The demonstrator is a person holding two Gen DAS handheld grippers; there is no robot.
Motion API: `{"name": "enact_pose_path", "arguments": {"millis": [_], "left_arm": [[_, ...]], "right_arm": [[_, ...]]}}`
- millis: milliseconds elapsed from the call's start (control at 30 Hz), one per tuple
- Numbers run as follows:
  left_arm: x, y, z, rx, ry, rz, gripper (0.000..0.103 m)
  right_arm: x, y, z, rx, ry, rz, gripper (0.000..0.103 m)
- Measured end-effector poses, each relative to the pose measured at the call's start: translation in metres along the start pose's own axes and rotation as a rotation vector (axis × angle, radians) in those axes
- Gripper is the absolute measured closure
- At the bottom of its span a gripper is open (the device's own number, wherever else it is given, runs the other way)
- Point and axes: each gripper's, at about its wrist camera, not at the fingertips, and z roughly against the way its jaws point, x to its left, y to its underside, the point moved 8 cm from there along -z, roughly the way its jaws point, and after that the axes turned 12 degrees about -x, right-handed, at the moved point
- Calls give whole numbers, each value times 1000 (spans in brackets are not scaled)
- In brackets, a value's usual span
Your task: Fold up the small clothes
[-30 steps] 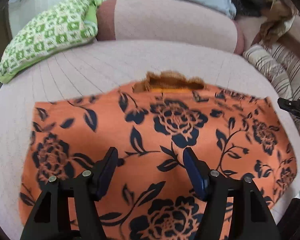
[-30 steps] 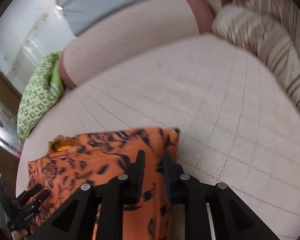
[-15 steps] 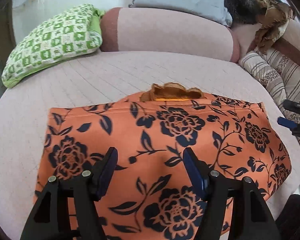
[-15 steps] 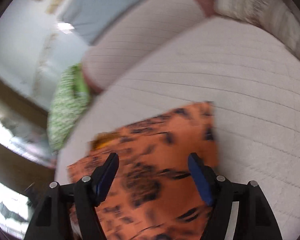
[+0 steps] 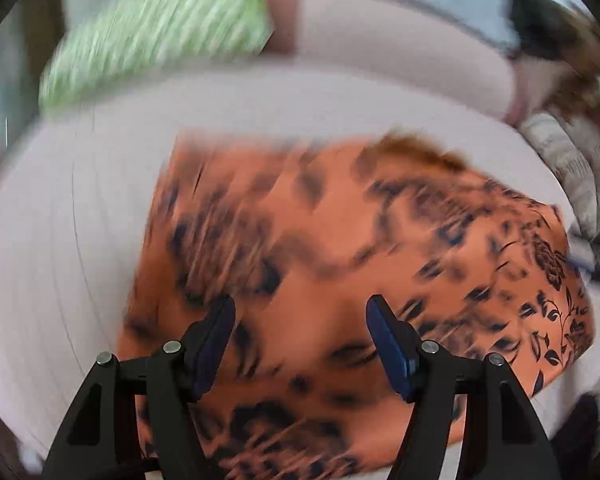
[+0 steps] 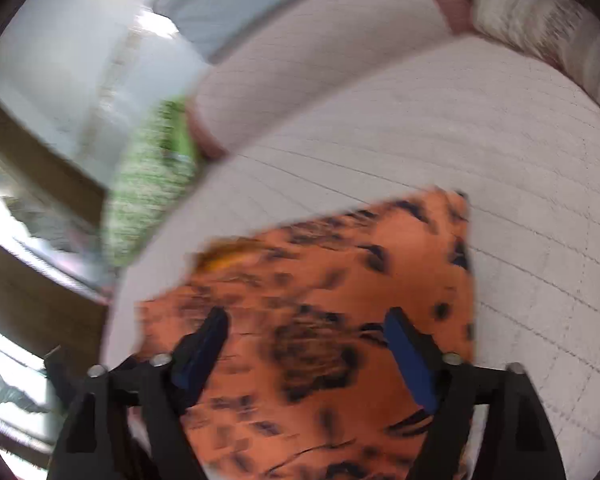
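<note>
An orange garment with dark blue flowers (image 5: 340, 248) lies folded flat on the pale pink bed (image 5: 60, 240); a brownish-yellow bit of cloth (image 5: 416, 148) sticks out at its far edge. My left gripper (image 5: 300, 320) hovers over the garment's near part, jaws apart and closing a little, with only flat cloth beneath them. In the right wrist view the same garment (image 6: 340, 292) lies under my right gripper (image 6: 304, 332), whose jaws are opening wide and grip nothing. Both views are blurred by motion.
A green-and-white pillow (image 5: 160, 36) lies at the bed's far left, a pink bolster (image 5: 400, 44) runs along the back, and a striped cushion (image 5: 568, 160) sits at the right. Bare bed (image 6: 500, 140) stretches right of the garment. A window and wooden frame (image 6: 28, 200) stand left.
My right gripper let go of the garment's right edge, opened wide and now hangs over the cloth. The left gripper moved sideways, so the garment now sits further right in its view.
</note>
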Motion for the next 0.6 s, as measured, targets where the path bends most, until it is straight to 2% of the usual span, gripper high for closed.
{"name": "enact_pose_path", "arguments": {"millis": [33,67,100,133,200,267,300,333,367,467,533,600], "left_arm": [[10,2,6,1,40,69,47],[15,1,19,-16,67,100,47],[21,-1,31,-30,90,123,47],[32,-6,50,-75,102,157,47],[47,-6,72,-126,82,176,46],[68,5,76,-119,39,179,46],[76,18,69,-78,18,178,57],[80,27,56,-20,8,177,79],[85,41,42,45,15,205,93],[87,38,54,14,32,239,96],[84,31,69,-23,29,213,97],[84,40,66,-6,11,181,97]], "right_arm": [[-5,2,-6,1,6,-15,16],[-1,-4,3,-41,-4,-7,16],[7,-7,8,-48,-8,8,16],[14,-9,14,-65,-16,17,16],[40,-14,30,-127,-46,64,16],[62,-11,45,-149,-90,142,16],[72,-5,46,-149,-95,164,16],[78,4,41,-125,-97,173,16],[79,10,33,-99,-94,174,16],[60,37,10,18,-2,121,16],[65,40,21,-15,-25,122,16],[84,38,39,-77,-82,174,16]]}}
